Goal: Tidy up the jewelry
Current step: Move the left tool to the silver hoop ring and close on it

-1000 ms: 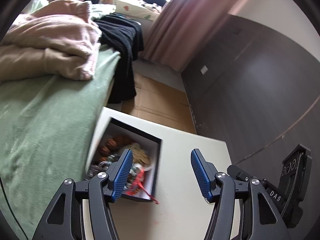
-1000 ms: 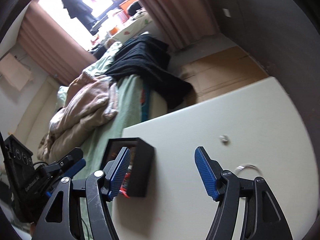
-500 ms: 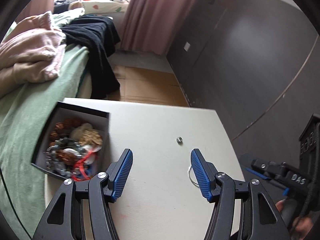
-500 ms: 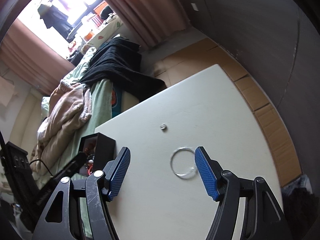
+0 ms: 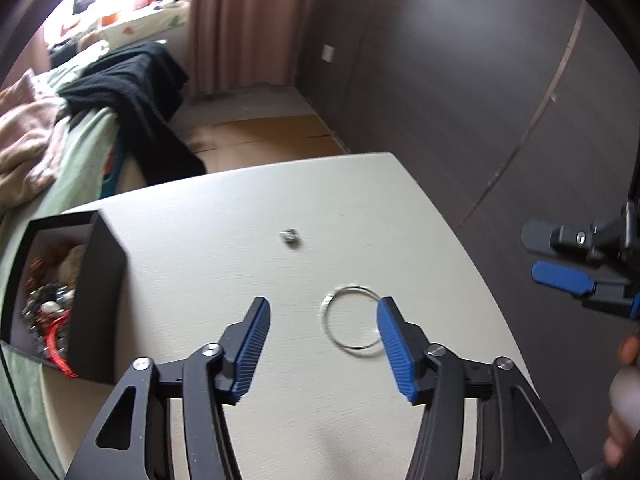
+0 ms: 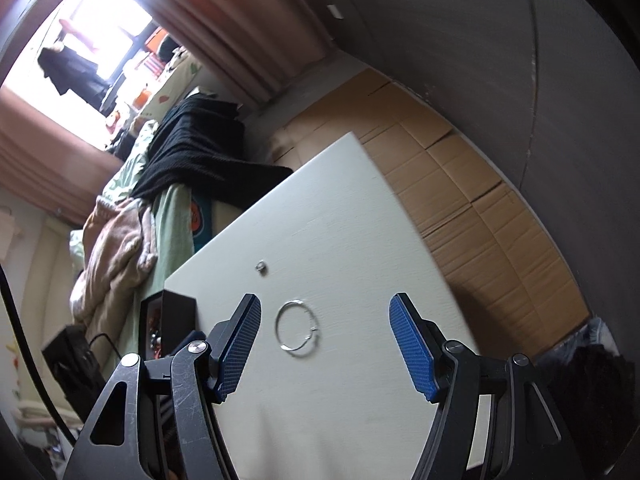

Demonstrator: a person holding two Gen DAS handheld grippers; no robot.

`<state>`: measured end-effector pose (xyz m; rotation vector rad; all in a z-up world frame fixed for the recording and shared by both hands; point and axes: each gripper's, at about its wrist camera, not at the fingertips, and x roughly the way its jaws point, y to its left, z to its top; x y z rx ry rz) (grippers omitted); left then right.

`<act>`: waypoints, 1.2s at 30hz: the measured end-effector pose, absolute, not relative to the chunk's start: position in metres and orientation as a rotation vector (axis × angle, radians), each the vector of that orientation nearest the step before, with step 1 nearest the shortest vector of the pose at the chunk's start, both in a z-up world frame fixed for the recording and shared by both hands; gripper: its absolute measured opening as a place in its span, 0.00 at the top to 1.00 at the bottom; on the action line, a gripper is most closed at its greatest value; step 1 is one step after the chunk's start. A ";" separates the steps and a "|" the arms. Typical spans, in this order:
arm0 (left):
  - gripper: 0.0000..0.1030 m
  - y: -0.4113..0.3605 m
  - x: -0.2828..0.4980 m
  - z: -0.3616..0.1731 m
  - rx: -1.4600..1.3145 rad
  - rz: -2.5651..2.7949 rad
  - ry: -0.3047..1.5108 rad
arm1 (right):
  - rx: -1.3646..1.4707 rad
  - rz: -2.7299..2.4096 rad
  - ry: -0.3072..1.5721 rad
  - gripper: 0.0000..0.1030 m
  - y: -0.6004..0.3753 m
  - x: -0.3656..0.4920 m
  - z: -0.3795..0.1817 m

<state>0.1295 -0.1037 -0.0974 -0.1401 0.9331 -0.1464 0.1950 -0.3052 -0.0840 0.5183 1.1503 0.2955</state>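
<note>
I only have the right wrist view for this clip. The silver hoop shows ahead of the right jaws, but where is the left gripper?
Observer: The left gripper hangs over the same silver hoop, which shows in the gap between its jaws. They have just been closing and grip nothing.
Operator: What's in the black box?
Observer: The black box holds beaded pieces and a red cord.

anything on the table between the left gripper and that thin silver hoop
Nothing visible. The silver hoop lies flat on bare white table just ahead of the left gripper, whose jaws have just been closing with nothing between them. The small ring lies farther off.
</note>
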 end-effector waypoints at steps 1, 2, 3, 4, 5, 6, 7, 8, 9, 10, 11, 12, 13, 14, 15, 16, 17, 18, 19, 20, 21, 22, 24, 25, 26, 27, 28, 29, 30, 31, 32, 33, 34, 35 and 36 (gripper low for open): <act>0.49 -0.110 0.131 -0.101 -0.132 -0.162 0.942 | 0.524 0.289 1.153 0.35 -0.310 0.196 -0.085; 0.50 -0.113 0.133 -0.104 -0.127 -0.169 0.948 | 0.532 0.289 1.155 0.35 -0.312 0.196 -0.085; 0.52 -0.116 0.134 -0.106 -0.121 -0.173 0.953 | 0.546 0.292 1.160 0.35 -0.317 0.197 -0.087; 0.53 -0.121 0.135 -0.109 -0.113 -0.176 0.959 | 0.556 0.292 1.167 0.35 -0.320 0.198 -0.088; 0.55 -0.126 0.136 -0.113 -0.105 -0.181 0.966 | 0.557 0.290 1.172 0.35 -0.322 0.198 -0.089; 0.58 -0.129 0.138 -0.115 -0.101 -0.186 0.972 | 0.553 0.287 1.178 0.35 -0.324 0.198 -0.090; 0.61 -0.133 0.140 -0.117 -0.096 -0.192 0.978 | 0.544 0.284 1.184 0.35 -0.326 0.198 -0.091; 0.62 -0.138 0.141 -0.120 -0.088 -0.199 0.983 | 0.538 0.280 1.186 0.35 -0.327 0.198 -0.091; 0.64 -0.141 0.142 -0.121 -0.082 -0.204 0.986 | 0.530 0.277 1.188 0.35 -0.328 0.198 -0.091; 0.66 -0.143 0.143 -0.123 -0.075 -0.207 0.988 | 0.523 0.275 1.189 0.35 -0.329 0.198 -0.091; 0.68 -0.146 0.143 -0.126 -0.060 -0.208 0.993 | 0.514 0.274 1.190 0.35 -0.330 0.199 -0.091; 0.72 -0.149 0.144 -0.128 -0.049 -0.207 0.997 | 0.506 0.273 1.191 0.35 -0.331 0.199 -0.091; 0.75 -0.151 0.144 -0.131 -0.040 -0.202 1.003 | 0.501 0.272 1.192 0.35 -0.332 0.199 -0.091; 0.75 -0.152 0.146 -0.133 -0.039 -0.201 1.008 | 0.499 0.271 1.193 0.35 -0.333 0.200 -0.091; 0.79 -0.152 0.146 -0.135 -0.039 -0.202 1.012 | 0.498 0.268 1.194 0.35 -0.334 0.200 -0.092; 0.83 -0.153 0.146 -0.137 -0.036 -0.199 1.017 | 0.498 0.266 1.195 0.35 -0.336 0.200 -0.092; 0.86 -0.153 0.147 -0.137 -0.028 -0.194 1.007 | 0.499 0.264 1.197 0.35 -0.337 0.200 -0.093; 0.92 -0.154 0.147 -0.138 -0.020 -0.194 1.010 | 0.500 0.263 1.197 0.35 -0.336 0.200 -0.093; 0.97 -0.155 0.147 -0.138 -0.011 -0.195 1.011 | 0.500 0.265 1.199 0.35 -0.335 0.201 -0.094; 0.98 -0.154 0.148 -0.138 -0.012 -0.195 1.013 | 0.499 0.268 1.200 0.35 -0.334 0.201 -0.094; 0.98 -0.151 0.148 -0.137 -0.022 -0.197 1.016 | 0.498 0.270 1.200 0.35 -0.332 0.201 -0.094; 0.98 -0.147 0.147 -0.135 -0.039 -0.198 1.012 | 0.496 0.272 1.201 0.35 -0.330 0.201 -0.095; 0.98 -0.139 0.146 -0.129 -0.063 -0.197 0.997 | 0.486 0.281 1.207 0.35 -0.323 0.202 -0.096; 0.98 -0.135 0.145 -0.125 -0.074 -0.197 0.989 | 0.480 0.284 1.211 0.35 -0.320 0.202 -0.097; 0.98 -0.130 0.144 -0.121 -0.091 -0.199 0.979 | 0.470 0.288 1.216 0.35 -0.315 0.202 -0.098; 0.98 -0.124 0.143 -0.116 -0.105 -0.197 0.970 | 0.459 0.294 1.219 0.35 -0.310 0.203 -0.099; 0.98 -0.117 0.143 -0.111 -0.120 -0.189 0.958 | 0.452 0.299 1.219 0.35 -0.306 0.203 -0.099; 0.98 -0.112 0.142 -0.107 -0.131 -0.182 0.951 | 0.446 0.305 1.216 0.35 -0.303 0.203 -0.099; 0.98 -0.106 0.141 -0.104 -0.145 -0.177 0.945 | 0.441 0.312 1.212 0.35 -0.299 0.203 -0.099; 0.98 -0.099 0.141 -0.100 -0.161 -0.172 0.939 | 0.436 0.319 1.207 0.35 -0.294 0.203 -0.098; 0.98 -0.094 0.140 -0.098 -0.174 -0.169 0.935 | 0.431 0.325 1.204 0.35 -0.290 0.203 -0.098; 0.98 -0.088 0.140 -0.095 -0.186 -0.165 0.930 | 0.422 0.332 1.200 0.35 -0.285 0.203 -0.098; 0.98 -0.082 0.139 -0.092 -0.200 -0.158 0.923 | 0.414 0.338 1.198 0.35 -0.280 0.204 -0.098; 0.98 -0.077 0.139 -0.090 -0.213 -0.153 0.917 | 0.408 0.342 1.198 0.35 -0.276 0.204 -0.099; 0.98 -0.072 0.139 -0.087 -0.227 -0.149 0.912 | 0.401 0.349 1.198 0.35 -0.271 0.205 -0.099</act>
